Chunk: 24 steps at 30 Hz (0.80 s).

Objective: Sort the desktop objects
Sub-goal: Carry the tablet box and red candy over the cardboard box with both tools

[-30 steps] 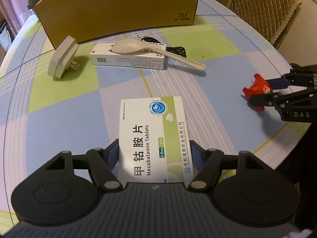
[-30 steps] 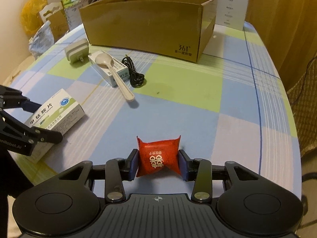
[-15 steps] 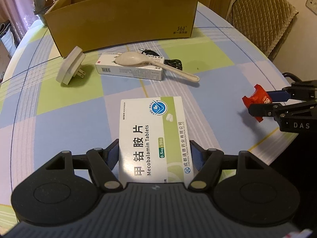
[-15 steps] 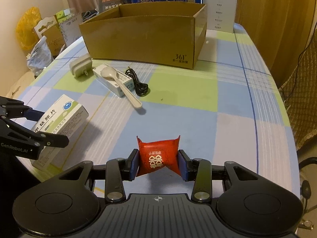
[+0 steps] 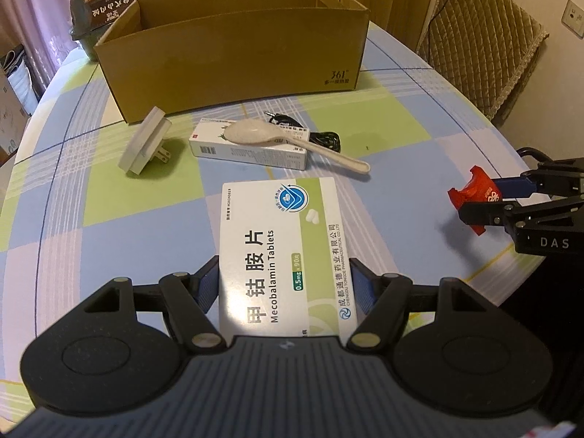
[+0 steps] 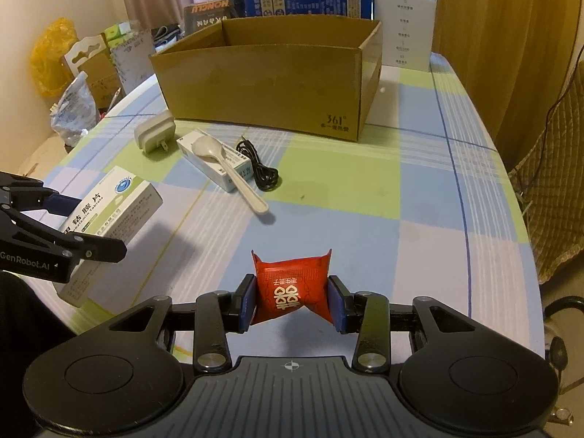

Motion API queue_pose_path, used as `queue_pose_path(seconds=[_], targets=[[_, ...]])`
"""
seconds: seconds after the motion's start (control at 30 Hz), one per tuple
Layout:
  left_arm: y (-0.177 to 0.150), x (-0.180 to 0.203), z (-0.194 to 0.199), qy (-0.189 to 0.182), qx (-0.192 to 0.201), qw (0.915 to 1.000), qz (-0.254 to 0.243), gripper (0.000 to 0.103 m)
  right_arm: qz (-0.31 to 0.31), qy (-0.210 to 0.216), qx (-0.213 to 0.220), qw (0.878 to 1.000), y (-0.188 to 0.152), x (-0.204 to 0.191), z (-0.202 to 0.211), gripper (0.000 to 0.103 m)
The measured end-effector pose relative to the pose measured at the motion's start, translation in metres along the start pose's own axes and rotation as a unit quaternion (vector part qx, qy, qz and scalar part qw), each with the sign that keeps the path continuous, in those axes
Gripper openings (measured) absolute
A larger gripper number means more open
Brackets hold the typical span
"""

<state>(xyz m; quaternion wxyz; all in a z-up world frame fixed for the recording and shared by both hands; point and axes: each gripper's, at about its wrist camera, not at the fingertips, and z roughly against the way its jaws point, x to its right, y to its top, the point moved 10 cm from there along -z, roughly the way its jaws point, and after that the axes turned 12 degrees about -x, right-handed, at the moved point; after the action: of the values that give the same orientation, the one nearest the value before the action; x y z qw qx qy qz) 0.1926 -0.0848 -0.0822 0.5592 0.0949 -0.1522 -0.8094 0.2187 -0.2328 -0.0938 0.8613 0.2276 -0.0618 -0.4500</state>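
My left gripper (image 5: 284, 284) is shut on a white and green Mecobalamin tablet box (image 5: 283, 252), held above the checked tablecloth. The same tablet box (image 6: 113, 206) shows at the left of the right wrist view, in the left gripper (image 6: 84, 226). My right gripper (image 6: 292, 297) is shut on a red candy packet (image 6: 292, 286), lifted off the table. That red packet (image 5: 474, 193) appears at the right of the left wrist view. An open brown cardboard box (image 5: 233, 47) stands at the far side of the table (image 6: 365, 189).
In front of the cardboard box (image 6: 270, 76) lie a white plug adapter (image 5: 144, 142), a long white carton (image 5: 252, 144) with a pale spoon (image 5: 292, 140) across it, and a coiled black cable (image 5: 321, 137). A quilted chair (image 5: 478, 51) stands at the right. Cartons are stacked behind the box.
Both grippers have risen with their loads; the table objects now sit lower and smaller in view, and the inside of the cardboard box has come into sight.
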Motion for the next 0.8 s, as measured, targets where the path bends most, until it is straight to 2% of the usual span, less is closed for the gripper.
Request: queue_pose_path(seconds=[0.2,0.37,0.57,0.8], targets=[[0.01,-0.005,0.008,-0.001,0.008,1.0,-0.002,0.067,0.006,-0.001,0.004,1.0,0.009,-0.003,0.003,0.038],[0.037,-0.02,0.02,0.006,0.022,0.9997,-0.007,0.067,0.017,-0.009,0.018,1.0,0.036,-0.001,0.008,0.038],[0.085,-0.039,0.039,0.01,0.044,0.9989,-0.009,0.067,0.039,-0.016,0.044,0.998,0.091,0.002,0.016,0.038],[0.156,-0.065,0.055,0.015,0.065,0.9978,-0.004,0.067,0.067,-0.021,0.079,0.994,0.178,-0.006,0.023,0.038]])
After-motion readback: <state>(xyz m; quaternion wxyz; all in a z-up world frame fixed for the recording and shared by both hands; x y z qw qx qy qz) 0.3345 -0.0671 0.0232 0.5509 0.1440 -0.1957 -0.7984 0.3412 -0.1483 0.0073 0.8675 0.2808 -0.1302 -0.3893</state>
